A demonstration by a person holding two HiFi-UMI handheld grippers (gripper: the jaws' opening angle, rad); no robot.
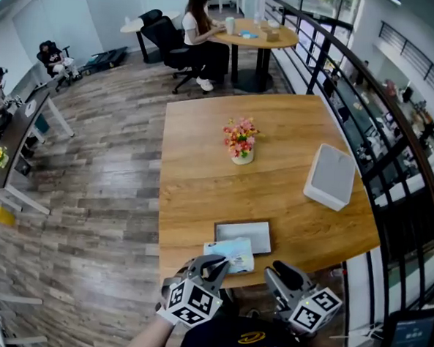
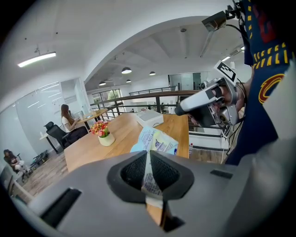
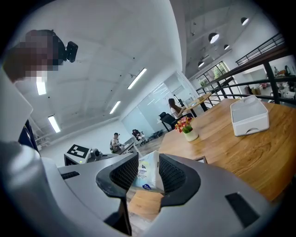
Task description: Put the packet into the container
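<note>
**Packet pinched in the left claw at the near table edge**

The flower pot stands mid-table and serves as the mark for everything else. The packet, pale blue and white, is on the person's side of the pot, at the near edge of the table. It is raised on one end rather than lying flat. The left claw has it. In the left gripper view the two pads are closed on a thin edge of the packet. The rest of the packet fans out ahead of the jaws, toward the pot.

The right claw is also on the near side of the pot, to the right of the packet. In the head view it sits just beside the packet's right corner. Its jaws stand apart. The right gripper view shows the packet in the gap between them, but neither pad appears to press on it.

A flat grey-rimmed tray lies between the pot and the packet, and the packet's far end overlaps the tray's near rim in the head view. The white container sits to the right of the pot, near the table's right edge and well apart from the packet and both claws.
</note>
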